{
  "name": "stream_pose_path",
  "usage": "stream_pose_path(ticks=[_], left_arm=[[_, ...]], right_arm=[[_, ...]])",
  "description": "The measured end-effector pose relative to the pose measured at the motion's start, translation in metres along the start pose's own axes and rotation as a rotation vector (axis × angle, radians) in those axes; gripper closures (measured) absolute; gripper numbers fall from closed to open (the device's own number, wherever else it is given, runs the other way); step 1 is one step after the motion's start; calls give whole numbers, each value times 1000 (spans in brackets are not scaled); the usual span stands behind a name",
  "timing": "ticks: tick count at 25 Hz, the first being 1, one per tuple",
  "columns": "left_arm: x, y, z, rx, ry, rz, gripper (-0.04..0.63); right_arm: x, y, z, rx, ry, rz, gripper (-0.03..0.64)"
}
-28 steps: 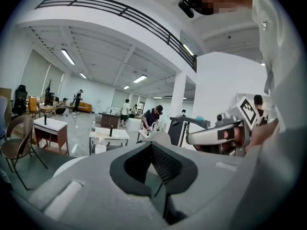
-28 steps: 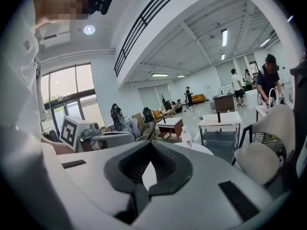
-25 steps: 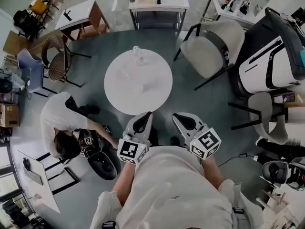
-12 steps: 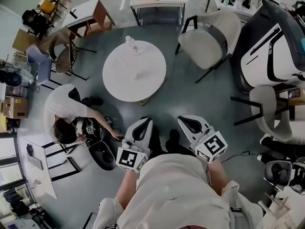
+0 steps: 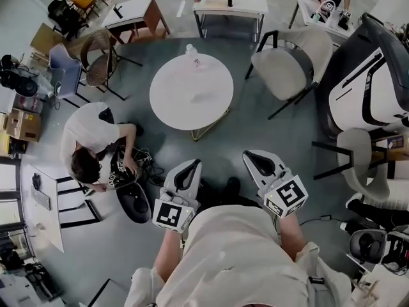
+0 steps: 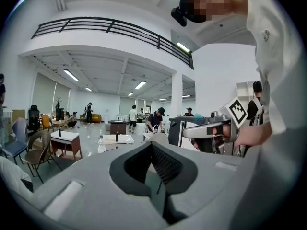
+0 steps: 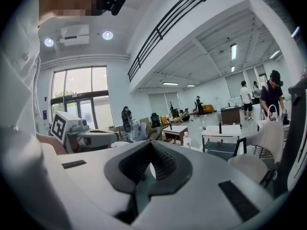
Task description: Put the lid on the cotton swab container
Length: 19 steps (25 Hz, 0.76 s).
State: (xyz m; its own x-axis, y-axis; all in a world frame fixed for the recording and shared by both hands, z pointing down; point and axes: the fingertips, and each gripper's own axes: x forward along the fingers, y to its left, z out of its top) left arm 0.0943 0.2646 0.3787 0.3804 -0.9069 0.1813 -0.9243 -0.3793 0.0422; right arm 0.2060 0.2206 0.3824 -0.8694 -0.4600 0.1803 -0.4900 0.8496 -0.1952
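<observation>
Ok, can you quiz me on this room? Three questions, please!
1. True or false: the left gripper is holding a lid.
2. Pick one: the white table in front of the person is A) round, B) square, C) a triangle.
3. Fill in the gap: the jaws of the right gripper are ____ (open or shut).

Key: 1 false, its jaws are closed together with nothing between them. 2 A. 3 shut.
</observation>
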Motion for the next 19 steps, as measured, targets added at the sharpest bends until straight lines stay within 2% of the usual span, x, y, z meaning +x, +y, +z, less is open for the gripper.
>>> stream_pose_path(ticks=[5,19], left_arm=[[-18,2,-10,-34,-10,30,584],[-29,4,-20,-46,6,24,584]], right_arm=[[2,21,-2,-28,2,36,611],[2,37,-16,-27,34,44,612]])
